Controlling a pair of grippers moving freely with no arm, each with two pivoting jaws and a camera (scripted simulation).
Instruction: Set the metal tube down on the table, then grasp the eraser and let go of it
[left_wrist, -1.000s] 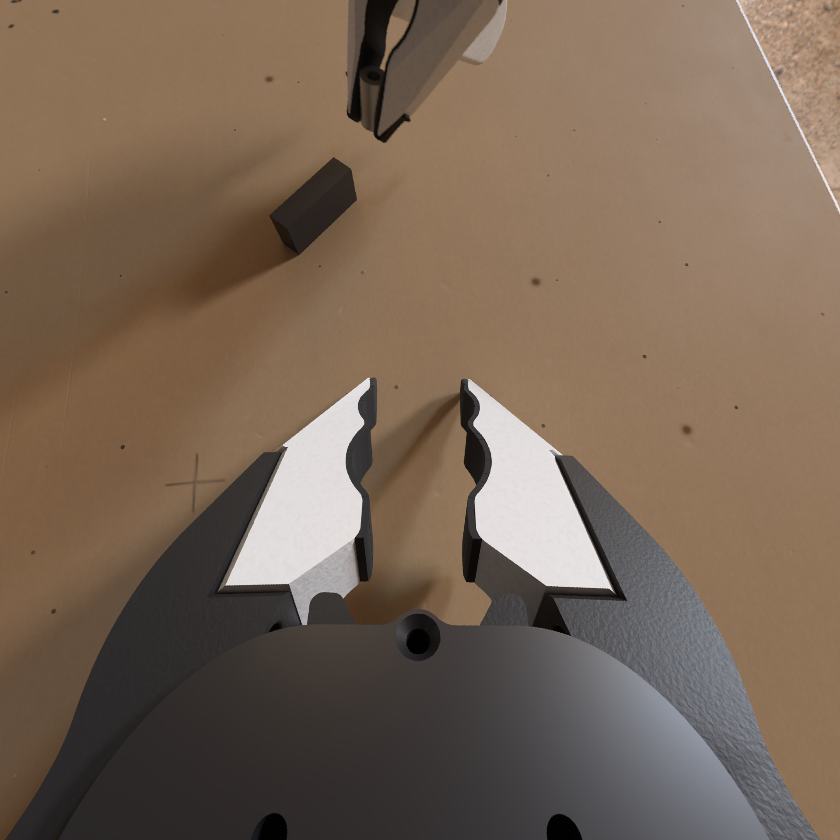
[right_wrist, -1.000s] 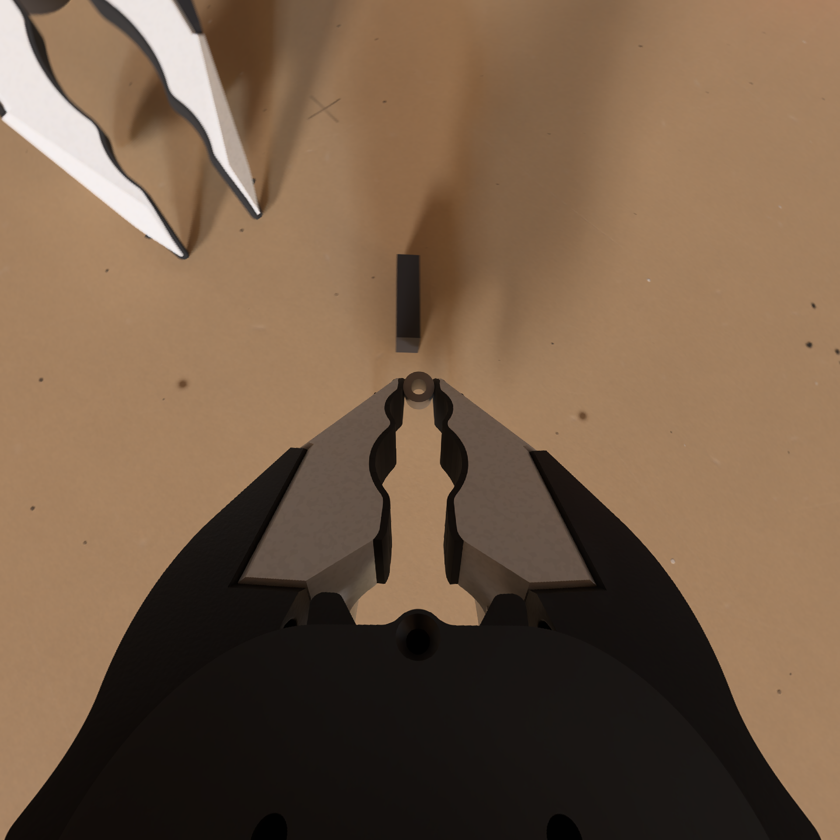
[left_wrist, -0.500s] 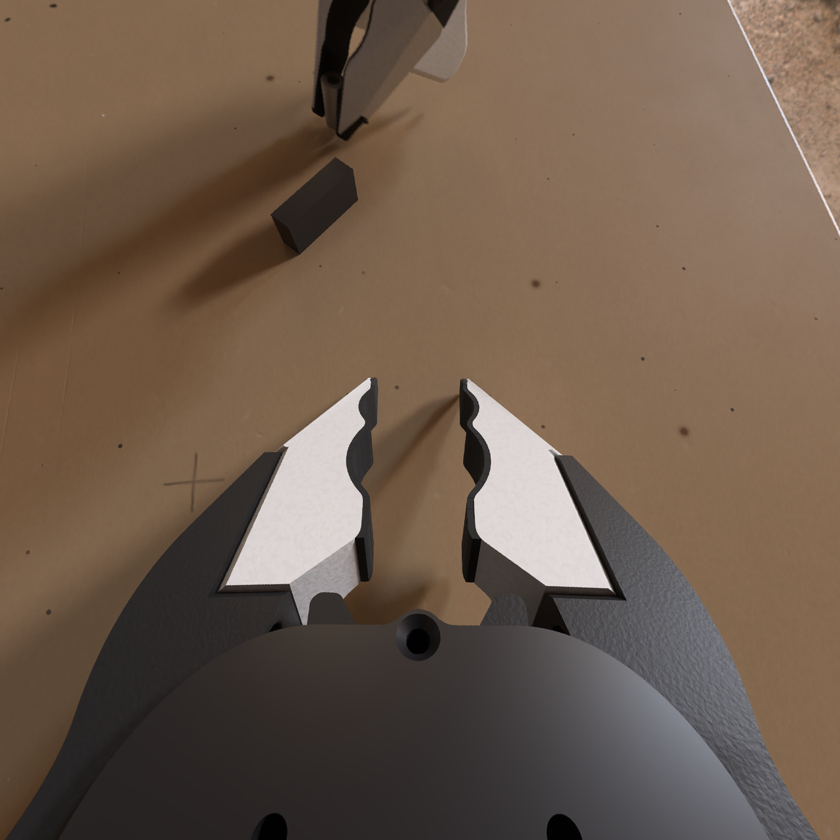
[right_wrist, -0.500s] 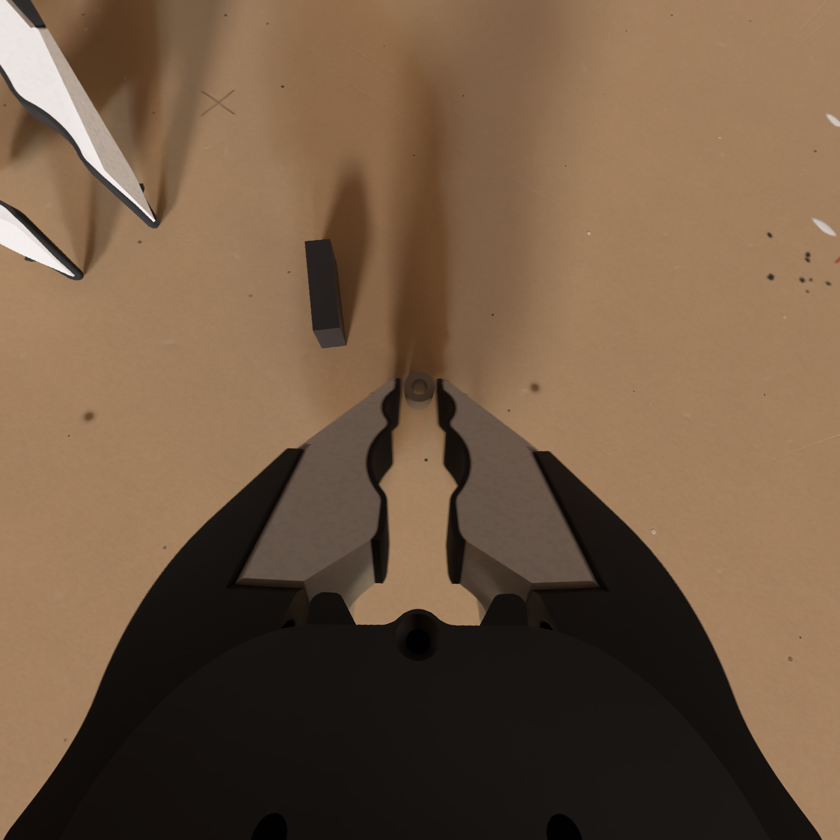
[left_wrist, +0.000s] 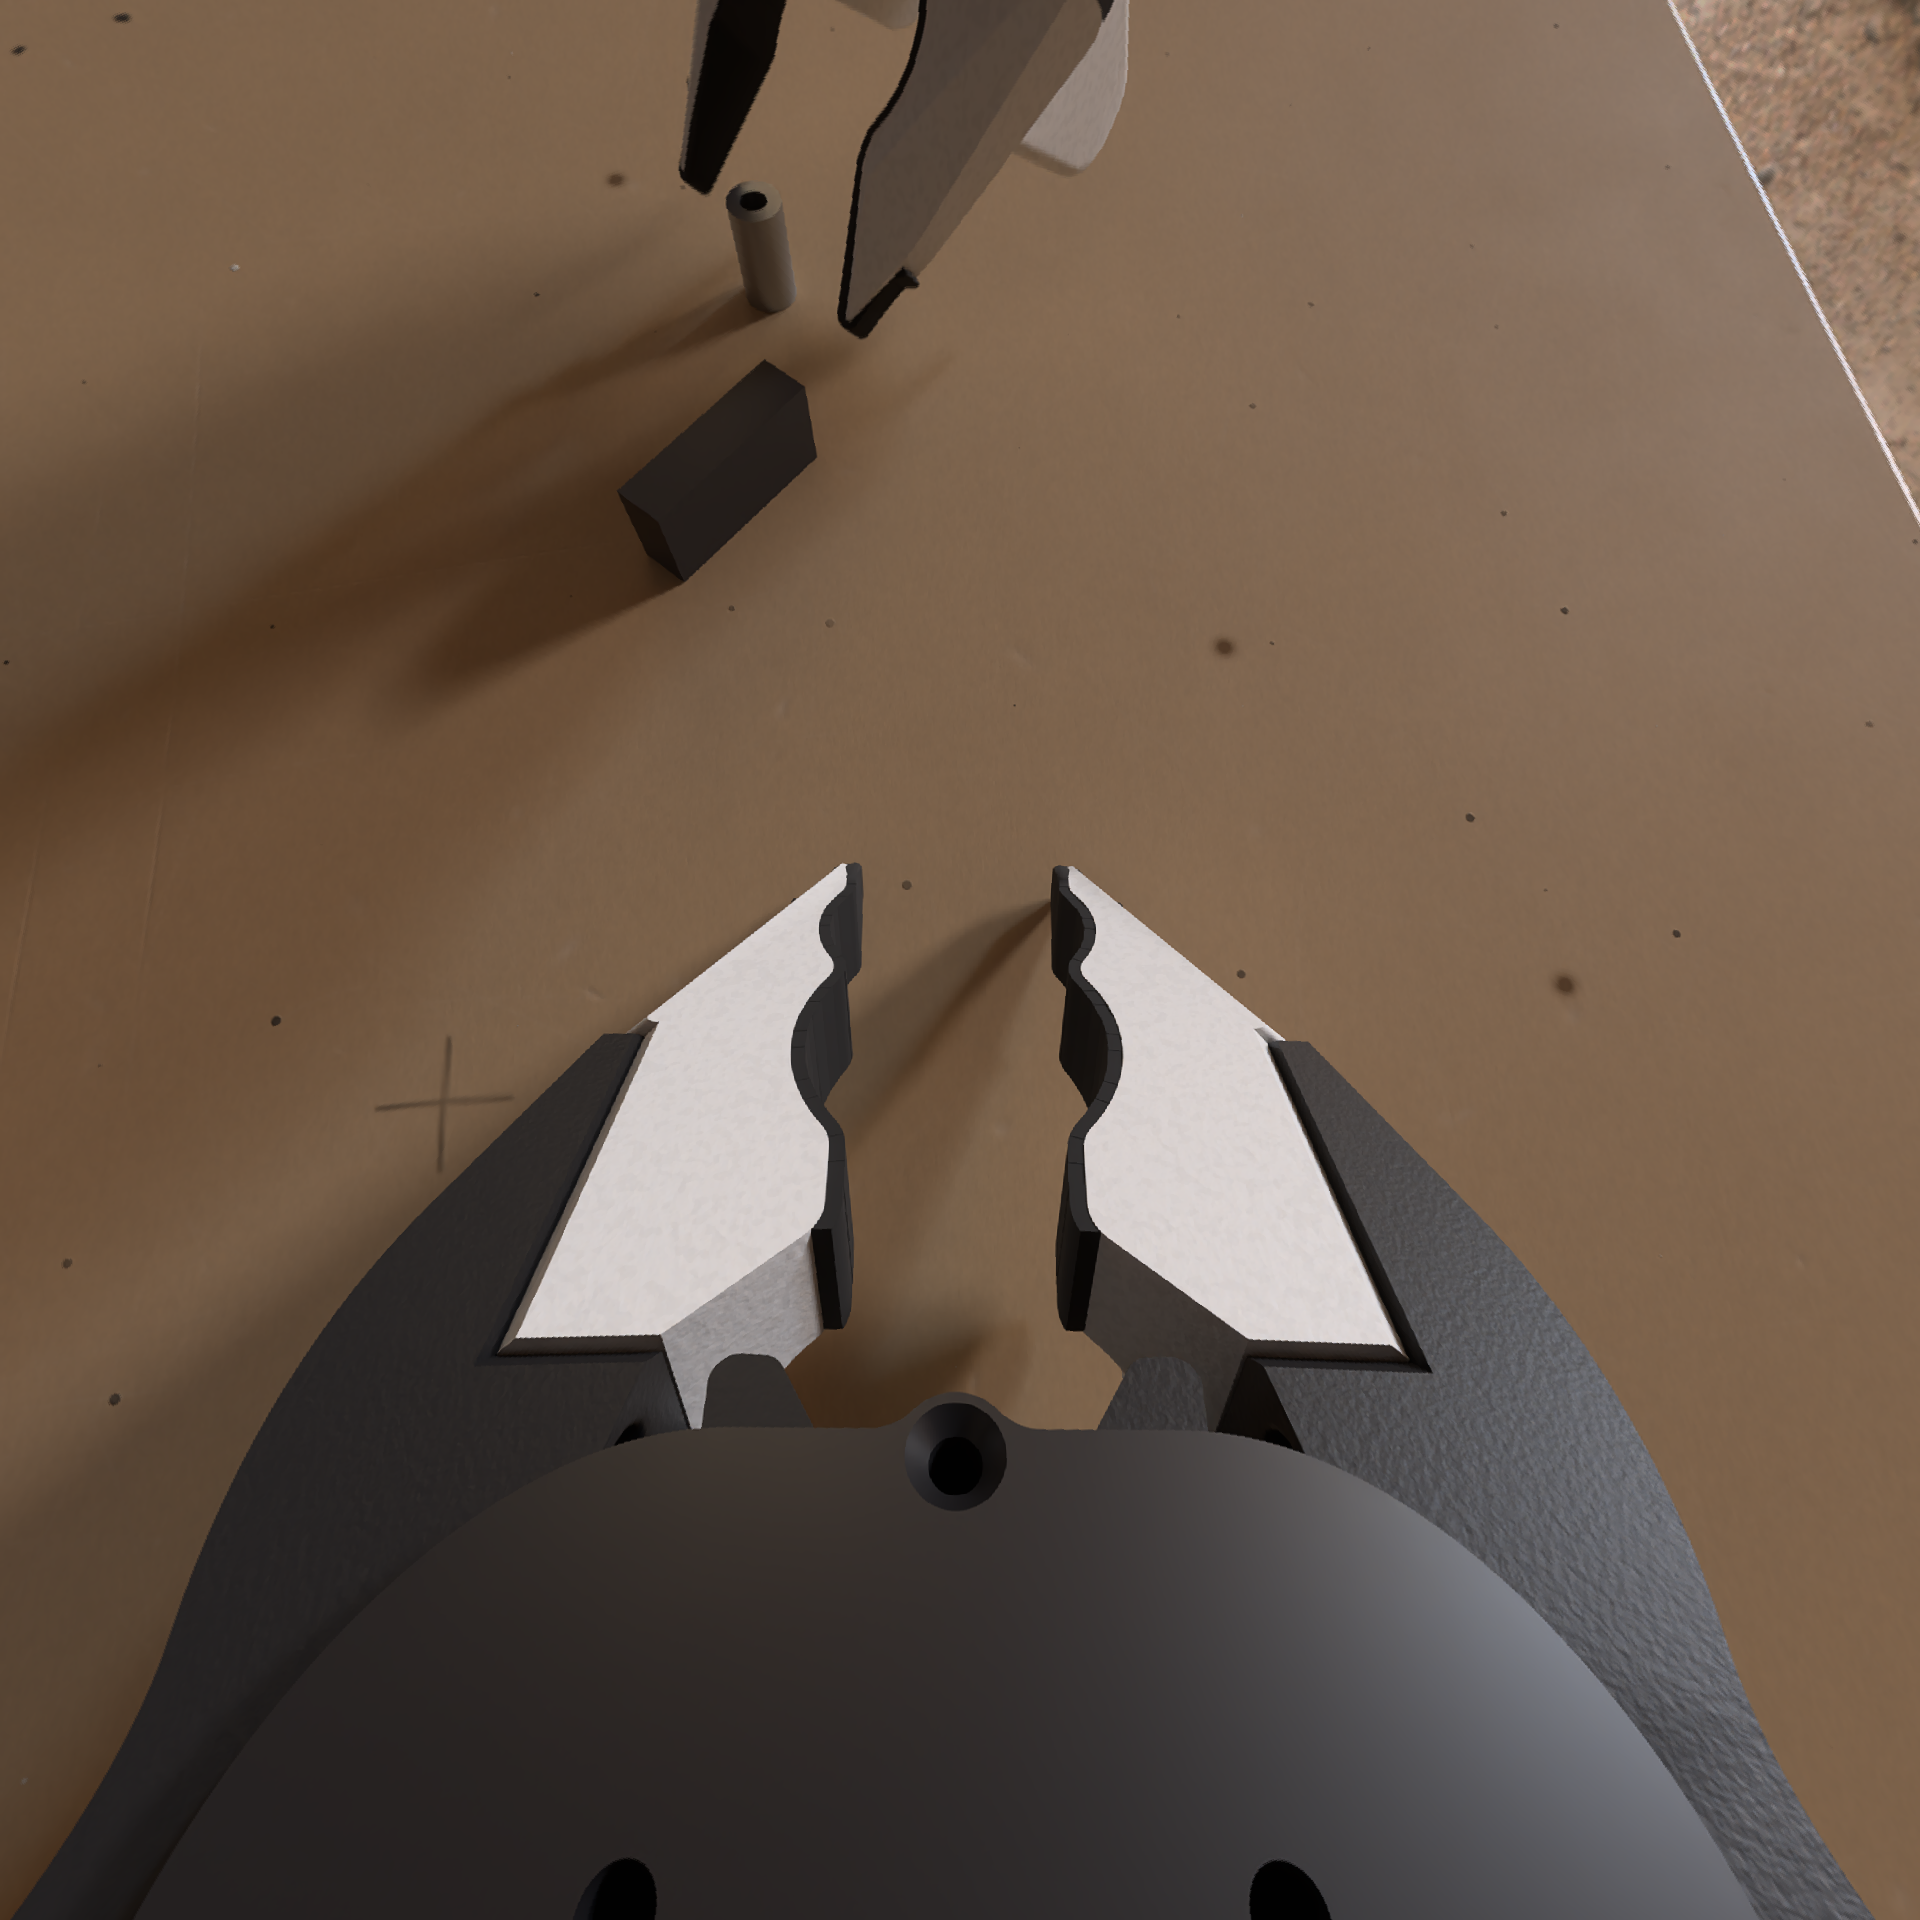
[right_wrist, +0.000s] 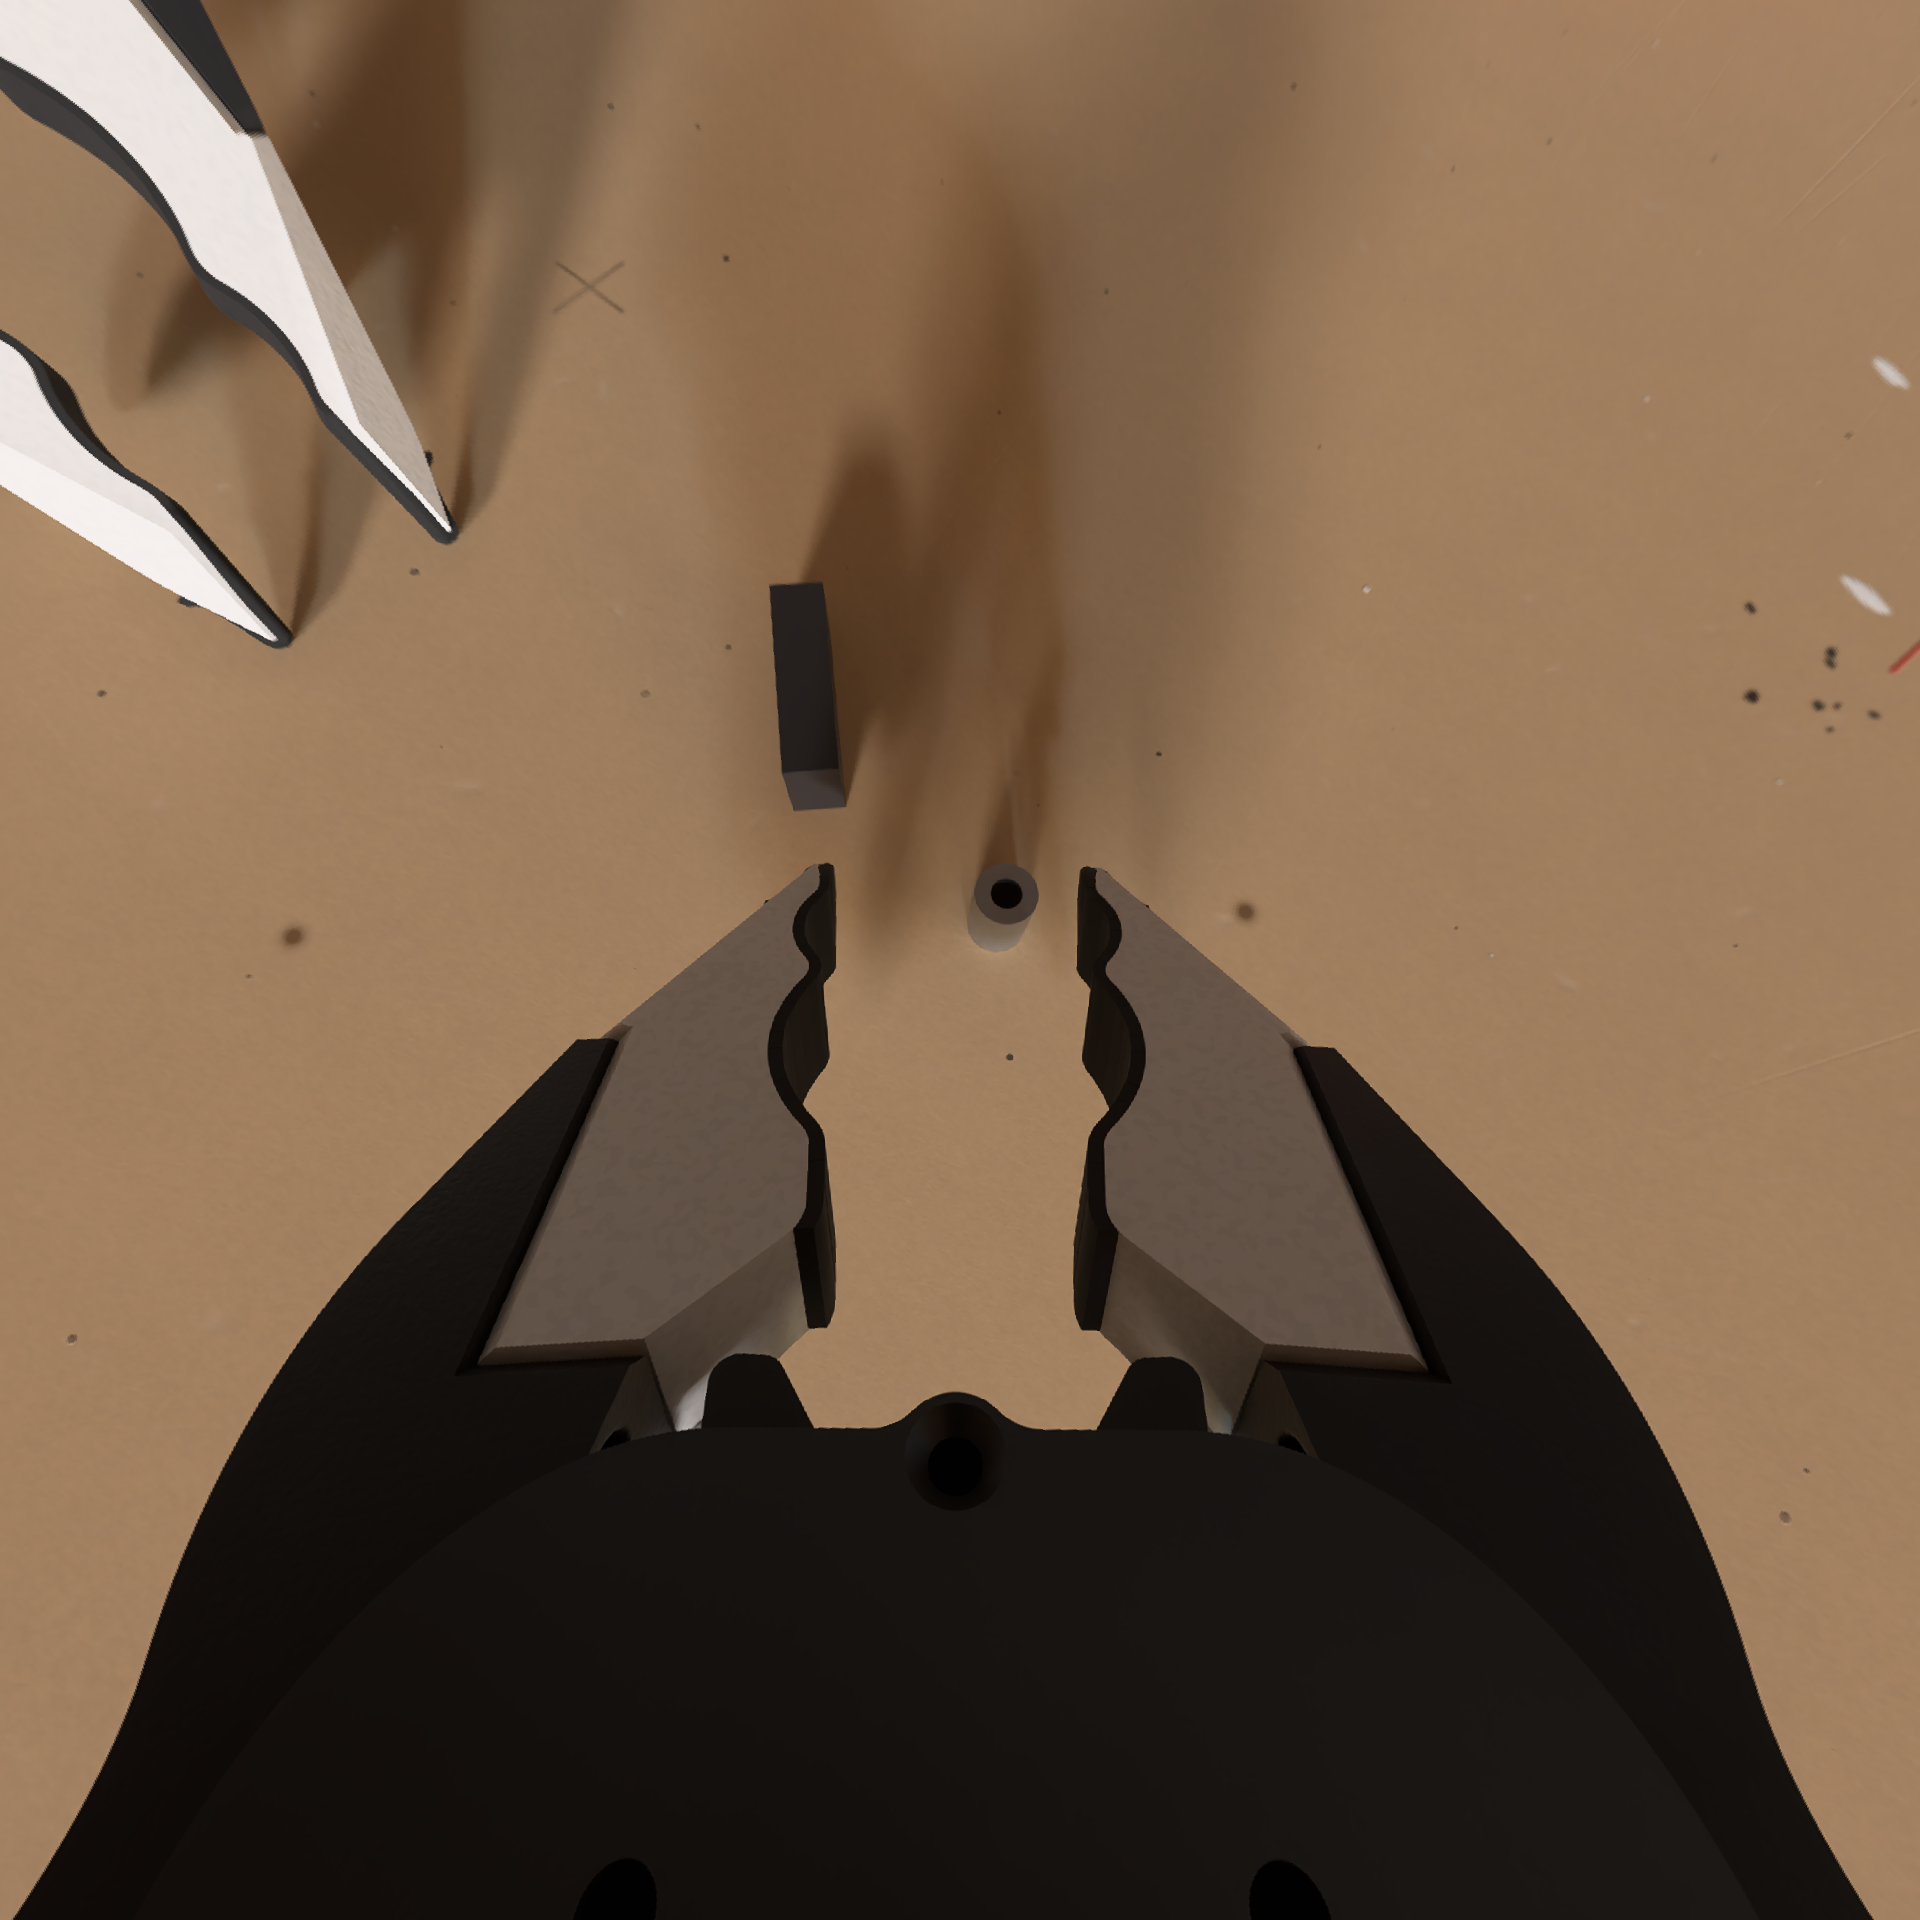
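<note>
Both jaws of the right gripper (right_wrist: 956, 883) are apart; the metal tube (right_wrist: 1004, 906) stands upright between its tips, touching neither; the black eraser (right_wrist: 805, 694) lies just beside, on the brown table (right_wrist: 1455, 520); the left gripper (left_wrist: 956, 883), also with jaws apart, holds nothing, well apart from the eraser.

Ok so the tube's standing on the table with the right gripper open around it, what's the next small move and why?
Probably lift the right gripper straight up, then shift it over the eraser. The metal tube stands upright and free between the spread fingers, so a sideways move first could knock it over. The eraser lies untouched just beyond the tube.
</note>
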